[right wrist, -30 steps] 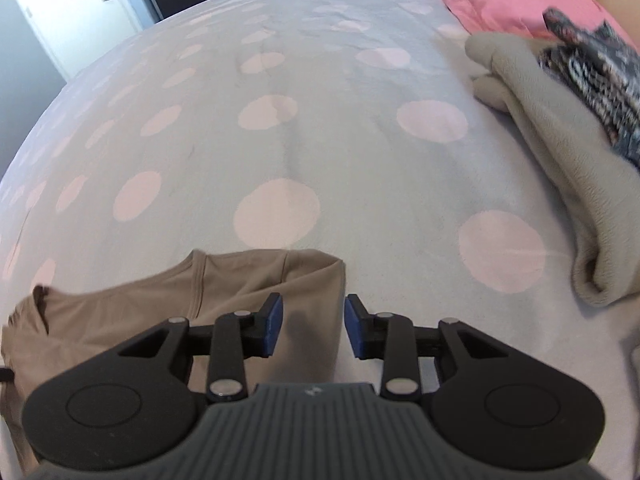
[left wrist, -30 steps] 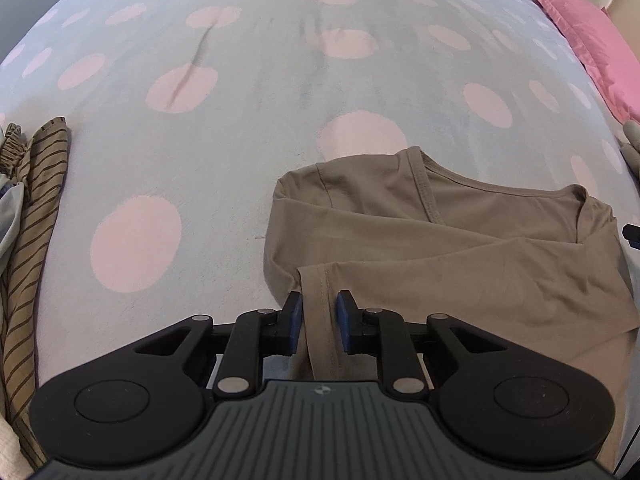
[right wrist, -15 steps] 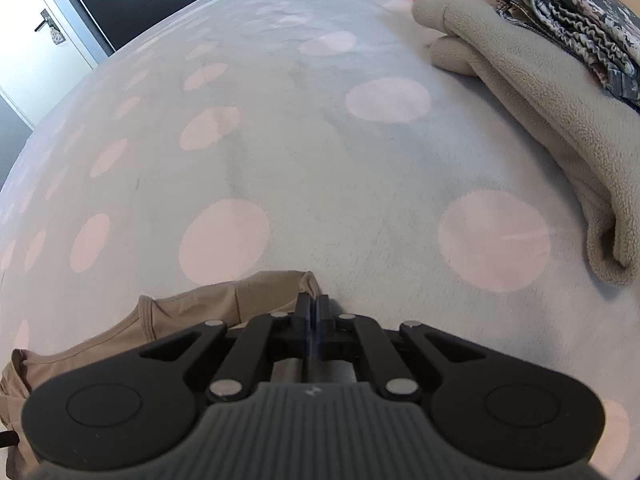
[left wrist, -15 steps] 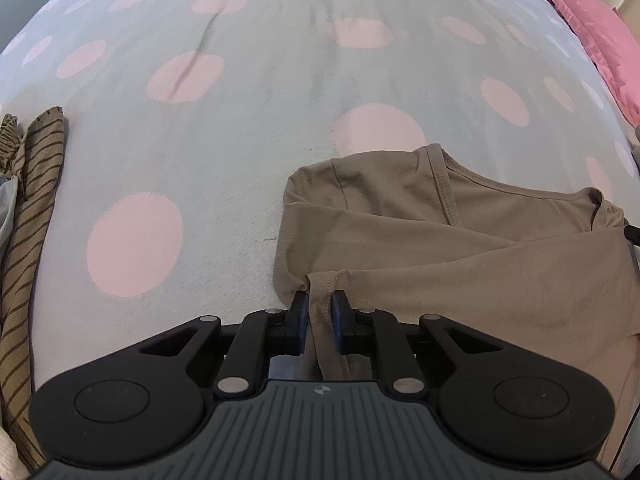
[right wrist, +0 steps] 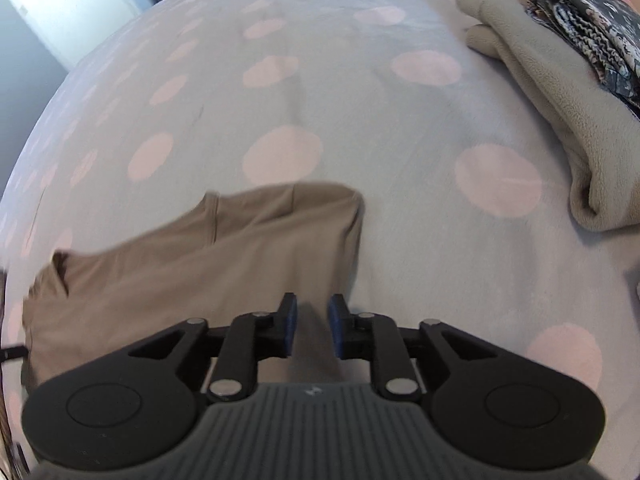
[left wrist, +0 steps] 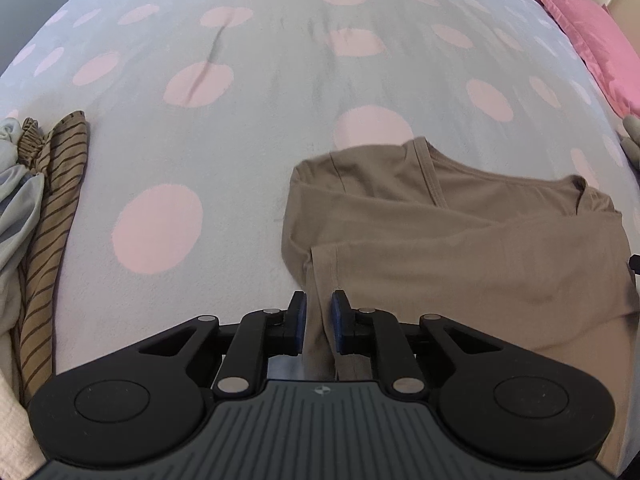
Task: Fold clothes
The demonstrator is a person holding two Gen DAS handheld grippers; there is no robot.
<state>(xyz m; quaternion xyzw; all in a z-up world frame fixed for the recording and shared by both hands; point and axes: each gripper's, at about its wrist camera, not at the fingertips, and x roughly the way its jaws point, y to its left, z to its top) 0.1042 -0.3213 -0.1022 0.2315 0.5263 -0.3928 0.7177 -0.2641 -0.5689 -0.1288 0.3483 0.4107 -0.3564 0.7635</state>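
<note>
A tan long-sleeved shirt (left wrist: 460, 248) lies partly folded on the grey bedcover with pink dots (left wrist: 240, 140), one sleeve laid across its body. My left gripper (left wrist: 319, 316) is shut on a fold of cloth at the shirt's near left edge, and the fabric runs up between the blue pads. In the right wrist view the same shirt (right wrist: 200, 272) spreads to the left. My right gripper (right wrist: 312, 320) sits over its near right edge with its jaws opening. Tan cloth shows in the gap, and the pads stand off it.
A brown striped garment (left wrist: 52, 216) and a pale grey one (left wrist: 16, 208) lie at the left edge. A pink pillow (left wrist: 592, 40) is at the far right. A folded beige fleece (right wrist: 560, 92) with a dark patterned garment (right wrist: 592, 20) on it lies to the right. A white door (right wrist: 80, 4) stands beyond the bed.
The left jaws closed on the shirt's fold and stay there. The right jaws shut on the shirt's edge, then parted again. Both views have drawn back a little from the shirt.
</note>
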